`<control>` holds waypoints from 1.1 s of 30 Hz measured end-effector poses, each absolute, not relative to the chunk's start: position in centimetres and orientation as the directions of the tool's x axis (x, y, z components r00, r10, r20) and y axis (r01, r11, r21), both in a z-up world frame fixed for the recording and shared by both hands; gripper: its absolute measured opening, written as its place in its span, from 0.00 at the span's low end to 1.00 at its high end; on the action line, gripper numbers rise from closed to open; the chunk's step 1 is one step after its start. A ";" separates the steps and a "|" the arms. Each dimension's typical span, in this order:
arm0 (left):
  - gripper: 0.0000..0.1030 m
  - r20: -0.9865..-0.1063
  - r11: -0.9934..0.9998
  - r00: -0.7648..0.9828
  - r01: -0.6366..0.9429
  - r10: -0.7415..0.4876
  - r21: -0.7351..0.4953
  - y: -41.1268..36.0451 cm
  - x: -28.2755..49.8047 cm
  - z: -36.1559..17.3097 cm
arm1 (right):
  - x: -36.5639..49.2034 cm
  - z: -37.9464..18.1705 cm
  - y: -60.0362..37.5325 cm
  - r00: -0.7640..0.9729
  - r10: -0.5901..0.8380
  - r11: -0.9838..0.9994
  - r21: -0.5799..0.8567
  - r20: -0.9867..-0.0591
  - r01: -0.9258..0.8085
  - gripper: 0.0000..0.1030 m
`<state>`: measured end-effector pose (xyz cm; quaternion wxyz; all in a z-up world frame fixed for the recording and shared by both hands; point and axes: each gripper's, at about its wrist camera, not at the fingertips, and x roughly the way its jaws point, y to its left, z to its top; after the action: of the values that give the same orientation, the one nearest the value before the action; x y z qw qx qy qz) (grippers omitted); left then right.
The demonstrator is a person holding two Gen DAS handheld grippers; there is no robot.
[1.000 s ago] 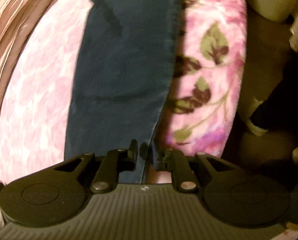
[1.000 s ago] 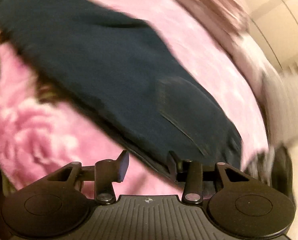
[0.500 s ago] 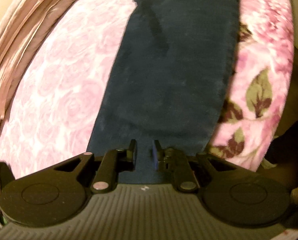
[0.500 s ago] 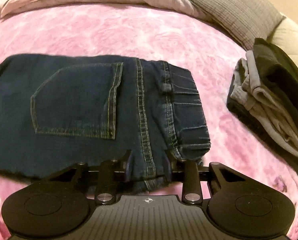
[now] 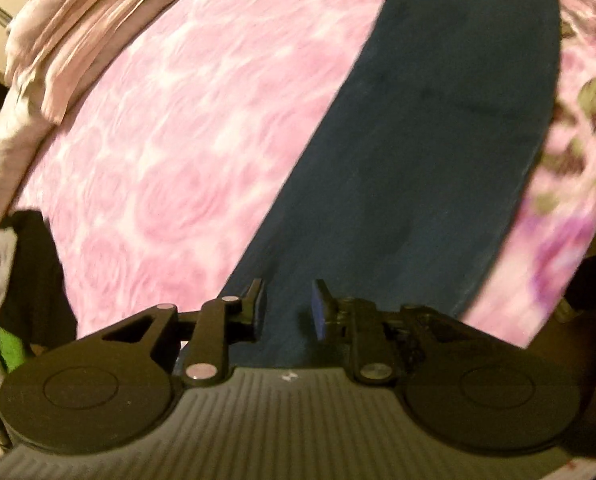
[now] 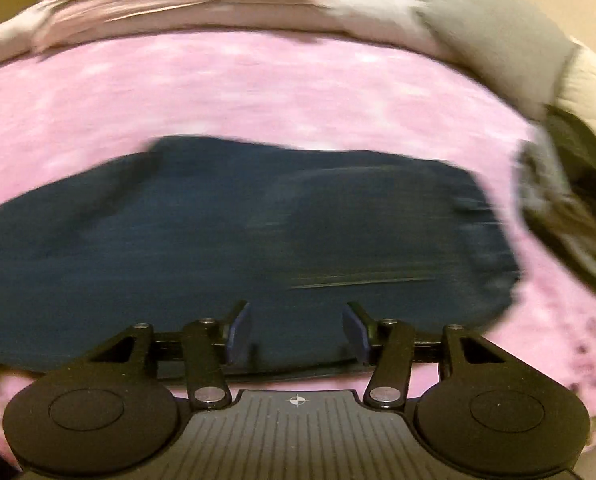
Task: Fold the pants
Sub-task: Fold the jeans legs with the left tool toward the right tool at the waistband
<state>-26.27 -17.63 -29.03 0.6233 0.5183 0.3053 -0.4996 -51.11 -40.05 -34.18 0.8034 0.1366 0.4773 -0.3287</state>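
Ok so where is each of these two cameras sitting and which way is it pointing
Left wrist: rides on the left hand-held gripper, looking steeply down along a leg of the dark blue jeans on the pink floral blanket; its own two fingers show, jaws slightly apart and just opening.
Right wrist: rides on the right hand-held gripper, looking down across the jeans' waist end towards the pillows; jaws open, just widening, nothing gripped.
Shared: the jeans and the blanket.
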 end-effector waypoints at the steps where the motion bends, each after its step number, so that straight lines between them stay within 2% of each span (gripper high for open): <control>1: 0.21 -0.904 -0.035 0.292 0.947 -0.312 0.318 -16.8 -24.7 -29.5 | -49.6 -34.3 -38.0 0.336 -0.382 0.758 -0.083 -0.861 0.647 0.47; 5: 0.32 -0.919 -0.064 0.179 0.975 -0.350 0.214 -14.1 -18.9 -30.5 | -43.2 -34.6 -29.8 0.342 -0.354 0.788 -0.081 -0.871 0.610 0.48; 9: 0.34 -0.939 -0.113 -0.014 0.993 -0.344 0.026 -13.3 -14.9 -31.3 | -37.2 -35.3 -23.0 0.354 -0.307 0.822 -0.059 -0.884 0.567 0.49; 12: 0.33 -0.935 -0.191 -0.120 0.980 -0.333 -0.058 -13.3 -13.4 -32.0 | -33.2 -36.0 -19.7 0.349 -0.282 0.832 -0.046 -0.894 0.553 0.49; 14: 0.00 -0.934 -0.236 -0.193 0.964 -0.302 -0.123 -13.2 -12.7 -31.9 | -31.4 -36.1 -18.2 0.361 -0.263 0.840 -0.029 -0.895 0.542 0.49; 20: 0.00 -0.904 -0.157 -0.190 0.978 -0.383 -0.139 -12.0 -10.0 -31.0 | -28.6 -36.3 -16.2 0.359 -0.251 0.852 -0.029 -0.899 0.523 0.50; 24: 0.00 -0.913 -0.144 -0.194 0.978 -0.358 -0.151 -12.4 -10.1 -32.3 | -28.3 -37.1 -16.7 0.320 -0.235 0.834 -0.021 -0.918 0.551 0.50; 25: 0.03 -0.914 -0.142 -0.200 0.977 -0.353 -0.159 -12.5 -9.9 -32.2 | -28.2 -37.1 -16.8 0.315 -0.233 0.837 -0.025 -0.920 0.547 0.51; 29: 0.10 -0.929 -0.153 -0.173 0.980 -0.326 -0.129 -12.7 -8.7 -30.5 | -29.4 -37.2 -18.4 0.263 -0.251 0.813 -0.055 -0.932 0.580 0.51; 33: 0.11 -0.940 -0.145 -0.121 0.986 -0.319 -0.078 -13.6 -8.0 -27.6 | -32.1 -35.6 -21.4 0.243 -0.314 0.746 -0.081 -0.918 0.661 0.52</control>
<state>-8.04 -13.62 -27.63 0.5163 0.4159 0.4013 -0.6320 -32.08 -21.41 -35.56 0.7711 0.1640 0.5278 -0.3161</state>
